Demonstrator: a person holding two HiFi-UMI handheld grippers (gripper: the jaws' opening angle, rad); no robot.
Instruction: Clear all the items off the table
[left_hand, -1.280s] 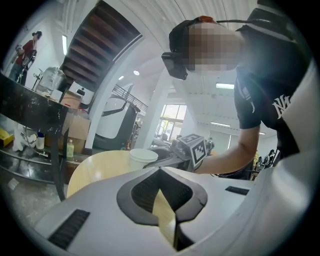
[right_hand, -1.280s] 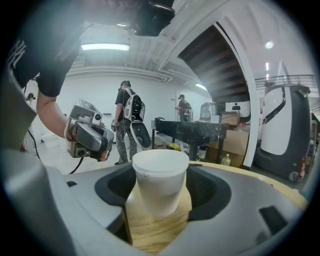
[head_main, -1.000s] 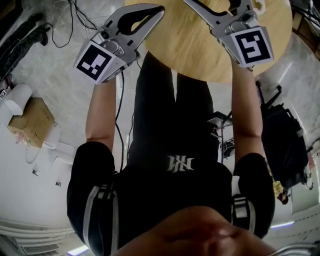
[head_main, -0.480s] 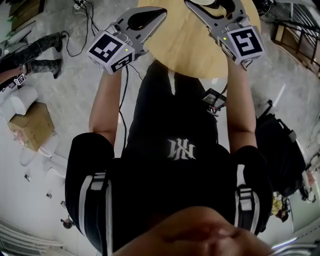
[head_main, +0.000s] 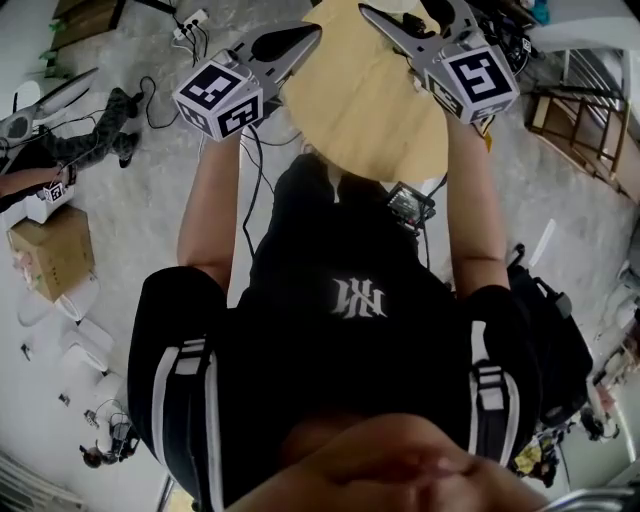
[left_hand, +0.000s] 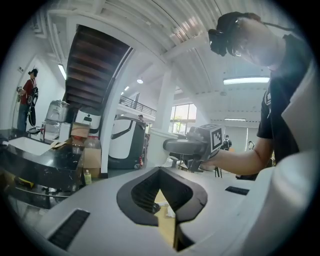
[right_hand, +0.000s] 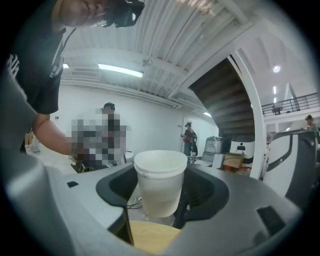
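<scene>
My right gripper (right_hand: 160, 187) is shut on a white paper cup (right_hand: 160, 165), which stands upright between its jaws, lifted above the round wooden table (head_main: 370, 110). In the head view that gripper (head_main: 410, 10) is at the top right, over the table's far part. At the top left, over the table's left edge, my left gripper (head_main: 312, 32) has its tips together and nothing between them. In the left gripper view its jaws (left_hand: 161, 170) frame a bit of tabletop with a small white crumpled thing (left_hand: 169, 211) lying on it.
The floor around the table holds a cardboard box (head_main: 50, 250) at left, cables (head_main: 190, 20) near the top, and a black bag (head_main: 545, 340) at right. A wooden frame (head_main: 580, 120) stands at far right. A bench with bottles (left_hand: 90, 155) is left of the table.
Both grippers have risen, so the table looks smaller and farther below them. The cup stays in the right gripper. The left jaws stay together.
</scene>
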